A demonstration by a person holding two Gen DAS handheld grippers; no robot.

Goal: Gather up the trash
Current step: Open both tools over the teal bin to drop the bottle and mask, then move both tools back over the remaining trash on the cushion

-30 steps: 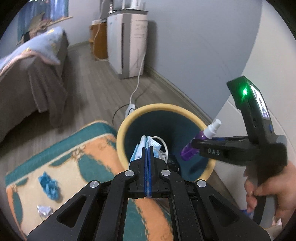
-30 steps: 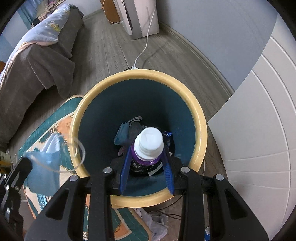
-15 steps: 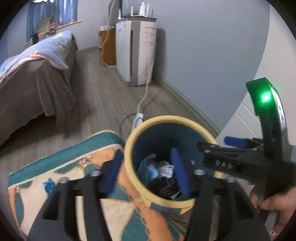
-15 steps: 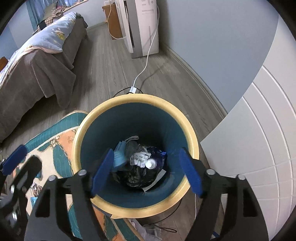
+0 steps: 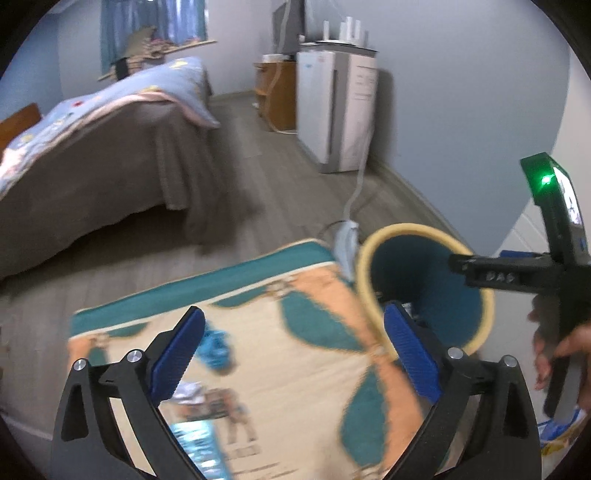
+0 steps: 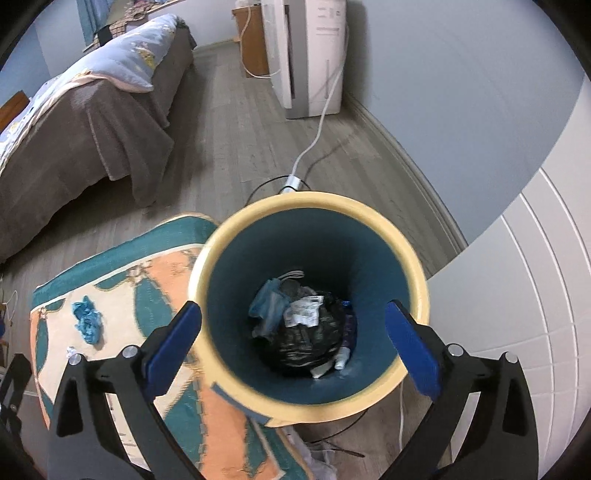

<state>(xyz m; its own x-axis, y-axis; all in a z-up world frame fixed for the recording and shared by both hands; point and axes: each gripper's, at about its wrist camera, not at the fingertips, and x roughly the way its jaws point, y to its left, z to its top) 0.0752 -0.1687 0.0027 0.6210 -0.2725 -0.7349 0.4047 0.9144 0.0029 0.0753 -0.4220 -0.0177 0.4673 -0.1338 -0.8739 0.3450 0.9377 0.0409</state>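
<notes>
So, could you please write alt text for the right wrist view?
An opening, empty right claw hangs above a yellow-rimmed teal trash bin holding a black bag, a blue face mask and a spray bottle. A crumpled blue glove lies on the patterned rug.

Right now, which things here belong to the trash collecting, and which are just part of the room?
Part of the job: bin, face mask and bottle inside it, blue crumpled scrap on rug.
Just there: bed, white appliance, cable.

Home bedroom. I see a bed (image 5: pixel 110 147) with brown cover and blue quilt, curtained window (image 5: pixel 153 18), wood-look floor (image 6: pixel 229 140), patterned rug (image 5: pixel 277 332), white appliance (image 5: pixel 336 110) against the grey wall.
</notes>
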